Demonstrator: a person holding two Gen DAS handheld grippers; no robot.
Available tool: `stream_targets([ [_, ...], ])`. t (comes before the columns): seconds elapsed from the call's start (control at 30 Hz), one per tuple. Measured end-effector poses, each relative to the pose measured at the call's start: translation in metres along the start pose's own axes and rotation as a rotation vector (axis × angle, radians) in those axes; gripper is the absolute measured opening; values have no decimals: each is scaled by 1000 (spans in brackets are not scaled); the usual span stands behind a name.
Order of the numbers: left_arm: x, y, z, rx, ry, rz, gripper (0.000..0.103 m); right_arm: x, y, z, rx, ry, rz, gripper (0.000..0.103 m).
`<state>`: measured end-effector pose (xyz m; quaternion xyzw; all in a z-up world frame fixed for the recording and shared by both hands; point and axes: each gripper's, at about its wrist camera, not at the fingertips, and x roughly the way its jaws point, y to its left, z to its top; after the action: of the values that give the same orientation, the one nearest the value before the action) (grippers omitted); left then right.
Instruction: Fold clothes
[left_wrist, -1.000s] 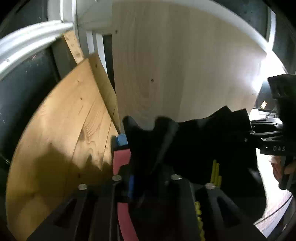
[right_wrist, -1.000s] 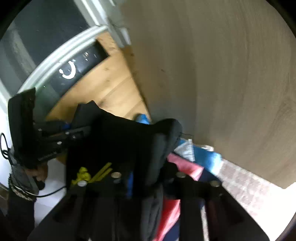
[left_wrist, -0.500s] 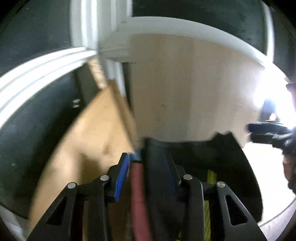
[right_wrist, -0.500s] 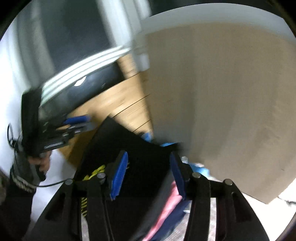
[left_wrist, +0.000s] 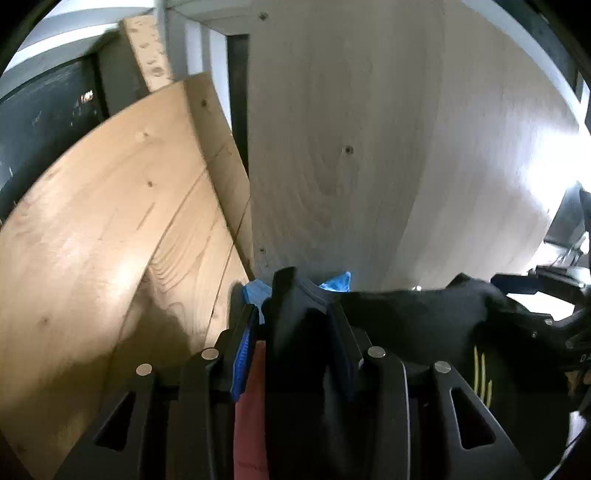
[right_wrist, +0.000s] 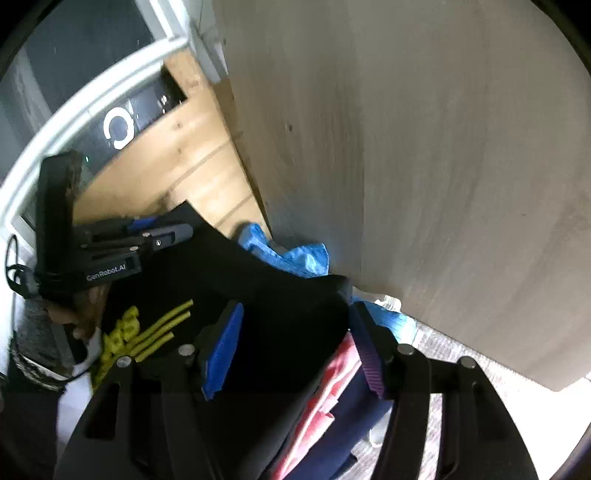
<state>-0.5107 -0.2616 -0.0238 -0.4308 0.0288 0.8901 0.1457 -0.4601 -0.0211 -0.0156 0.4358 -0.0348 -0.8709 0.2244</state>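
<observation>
Left claw (left_wrist: 295, 325) pinches a bunched edge of the black garment (left_wrist: 413, 317), as half a second ago; right claw (right_wrist: 291, 336), spread then, now straddles that cloth without clearly nipping it, so it hangs stretched between them, mid-fold I judge. Only the right view shows yellow print (right_wrist: 147, 328) and the clothes pile (right_wrist: 332, 384) beneath

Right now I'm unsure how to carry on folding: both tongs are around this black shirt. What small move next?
Probably draw the left tongs and right tongs apart: the black shirt hangs bunched between them, above the red garment.
</observation>
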Motion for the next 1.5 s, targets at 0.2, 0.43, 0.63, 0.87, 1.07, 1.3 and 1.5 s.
stream_targets([
  [0.2,-68,-10,-15,56,-80,113,55,-60,1,-11,29,-67,0,59],
  [0.43,-170,-49,-90,60,-200,88,76,-150,12,-79,14,-175,-138,69],
  [0.63,-229,-104,-154,37,-222,42,80,-194,30,-161,31,-143,-160,70],
  [0.87,-240,-156,-233,-21,-118,40,81,-234,38,-253,149,-99,-351,70],
  [1.07,-248,-171,-272,-48,-39,-27,81,-265,47,-310,274,-80,-407,70],
  [1.3,-294,-189,-306,-68,-81,37,81,-306,64,-352,271,-111,-450,70],
  [1.5,-325,-216,-332,-110,-109,86,81,-336,69,-381,215,-101,-438,70],
])
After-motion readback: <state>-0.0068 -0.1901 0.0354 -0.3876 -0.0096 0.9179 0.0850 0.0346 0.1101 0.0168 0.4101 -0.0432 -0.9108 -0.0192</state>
